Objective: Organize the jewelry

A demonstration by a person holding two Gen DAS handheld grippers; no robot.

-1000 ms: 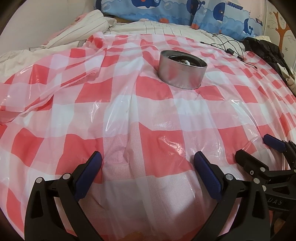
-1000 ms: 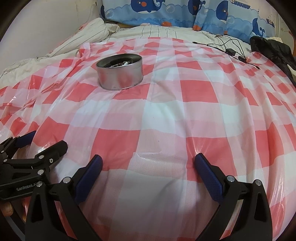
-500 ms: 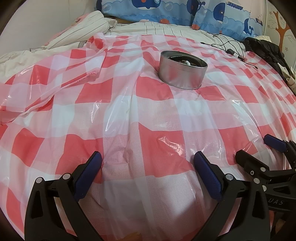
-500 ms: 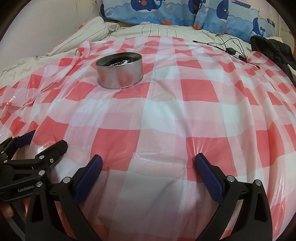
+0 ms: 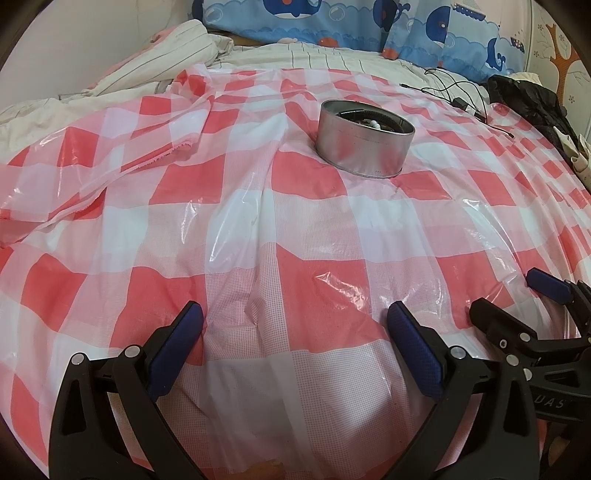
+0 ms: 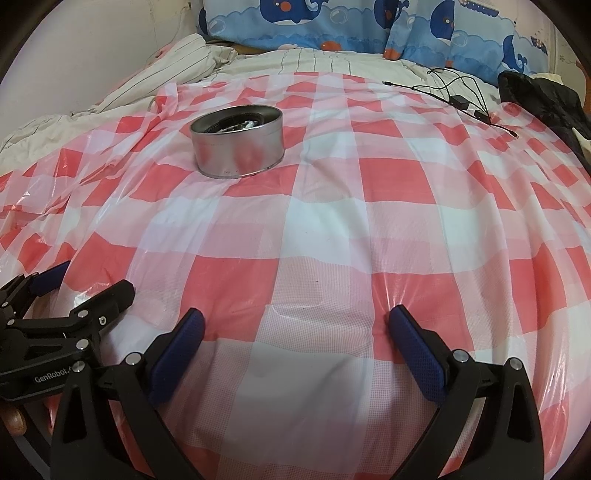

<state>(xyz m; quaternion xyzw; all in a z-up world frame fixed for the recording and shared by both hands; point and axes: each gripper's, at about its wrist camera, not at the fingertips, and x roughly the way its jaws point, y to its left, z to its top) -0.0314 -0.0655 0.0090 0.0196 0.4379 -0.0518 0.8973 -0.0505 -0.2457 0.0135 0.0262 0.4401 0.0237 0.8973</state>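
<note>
A round silver tin (image 5: 364,142) stands on the red-and-white checked plastic sheet (image 5: 258,229), with white and dark jewelry pieces (image 5: 373,123) inside. It also shows in the right wrist view (image 6: 238,146). My left gripper (image 5: 293,328) is open and empty, low over the sheet, well short of the tin. My right gripper (image 6: 293,328) is open and empty, beside the left one. Each gripper shows at the edge of the other's view: the right gripper (image 5: 517,302) and the left gripper (image 6: 77,284).
Blue whale-print pillows (image 5: 332,22) and striped bedding (image 5: 177,59) lie at the back. Black cables (image 6: 454,94) and a dark garment (image 6: 543,99) lie at the far right. A white wall (image 6: 74,44) is at the left.
Almost nothing has changed. Both grippers stay open and hold about the same place, with only a slight drift of view.
</note>
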